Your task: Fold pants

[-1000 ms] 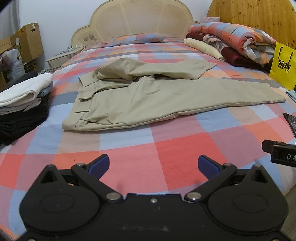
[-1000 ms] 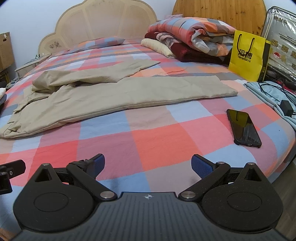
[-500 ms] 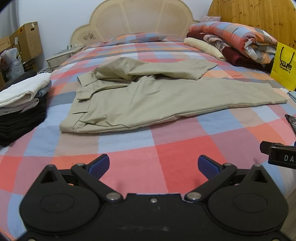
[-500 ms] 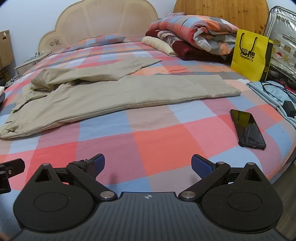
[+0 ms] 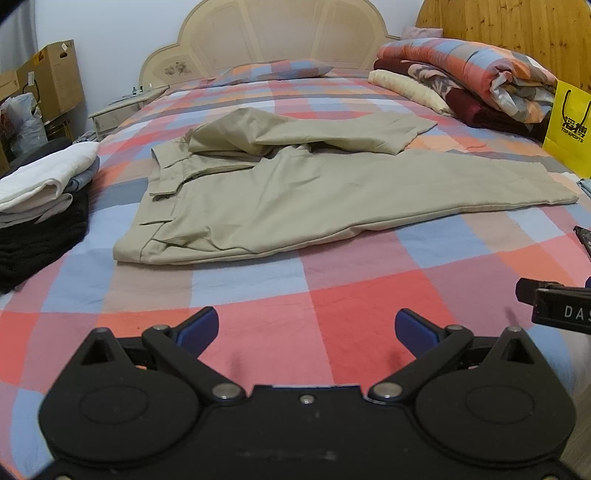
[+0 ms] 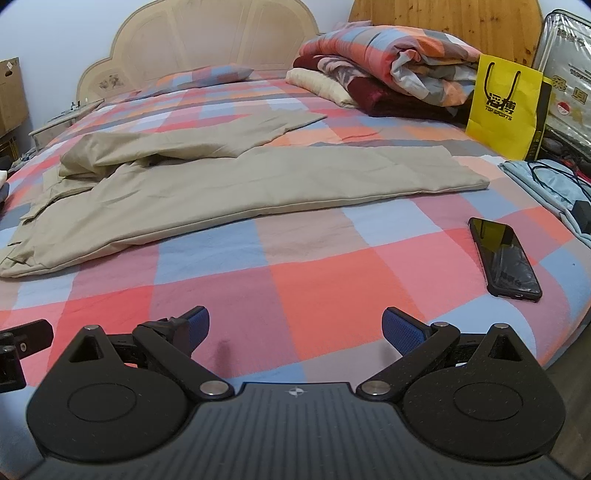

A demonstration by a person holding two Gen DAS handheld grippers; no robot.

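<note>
Both my claws wide, holding nothing.
My left gripper [image 5: 306, 329] and right gripper [image 6: 295, 328] sit low in frame; the khaki pants [image 5: 295, 192] lie mid-frame on the checked bedspread [image 5: 351, 295].

A home bedroom here: a wide bed [image 5: 258, 295] in checked sheets, scalloped headboard [image 5: 280, 33] at the wall, rolled quilts [image 6: 391, 62], a nightstand [image 5: 125, 107], cardboard boxes [image 5: 51, 81] stacked in the corner.
</note>
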